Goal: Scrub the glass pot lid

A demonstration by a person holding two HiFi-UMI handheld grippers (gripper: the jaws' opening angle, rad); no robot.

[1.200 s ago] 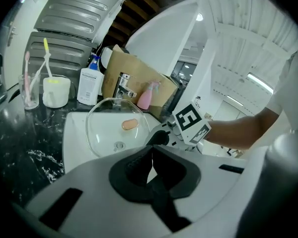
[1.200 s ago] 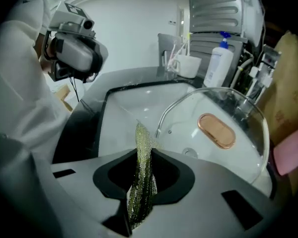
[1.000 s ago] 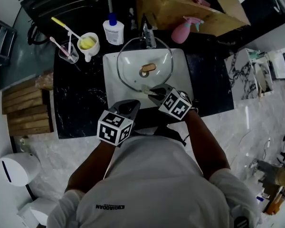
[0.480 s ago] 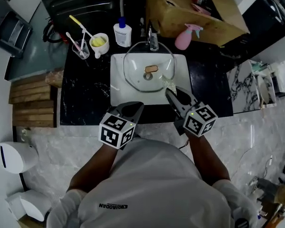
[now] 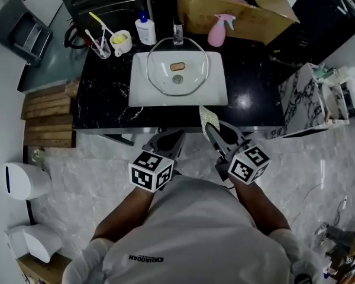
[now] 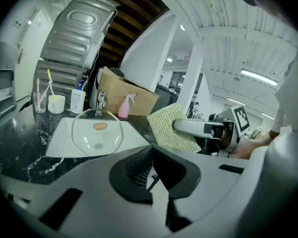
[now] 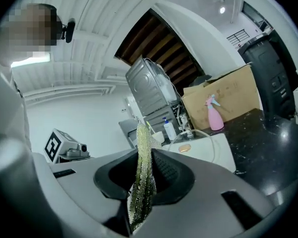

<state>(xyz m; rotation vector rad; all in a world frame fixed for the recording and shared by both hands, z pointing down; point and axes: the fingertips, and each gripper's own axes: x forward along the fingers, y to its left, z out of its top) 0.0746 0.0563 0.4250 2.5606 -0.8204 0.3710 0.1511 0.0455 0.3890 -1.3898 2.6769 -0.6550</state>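
Observation:
The glass pot lid (image 5: 177, 74) with its tan knob lies in the white sink (image 5: 216, 90), well ahead of both grippers. It also shows in the left gripper view as the lid (image 6: 97, 133) and in the right gripper view as the lid (image 7: 194, 142). My right gripper (image 5: 214, 131) is shut on a yellow-green scrub sponge (image 5: 205, 115), held on edge between the jaws as the sponge (image 7: 143, 172). The left gripper (image 5: 167, 143) is shut and holds nothing. Both hang in front of the counter's front edge, off the lid.
A black marble counter (image 5: 100, 102) surrounds the sink. Behind it stand a faucet (image 5: 177, 34), a pink spray bottle (image 5: 216, 31), a soap bottle (image 5: 145, 29), a cup with toothbrushes (image 5: 119, 40) and a cardboard box (image 5: 236, 7). Wooden slats (image 5: 47, 114) lie at the left.
Both grippers have drawn back from the sink. The right gripper lifted the sponge off the lid and now sits in front of the counter edge; the lid stays in the sink.

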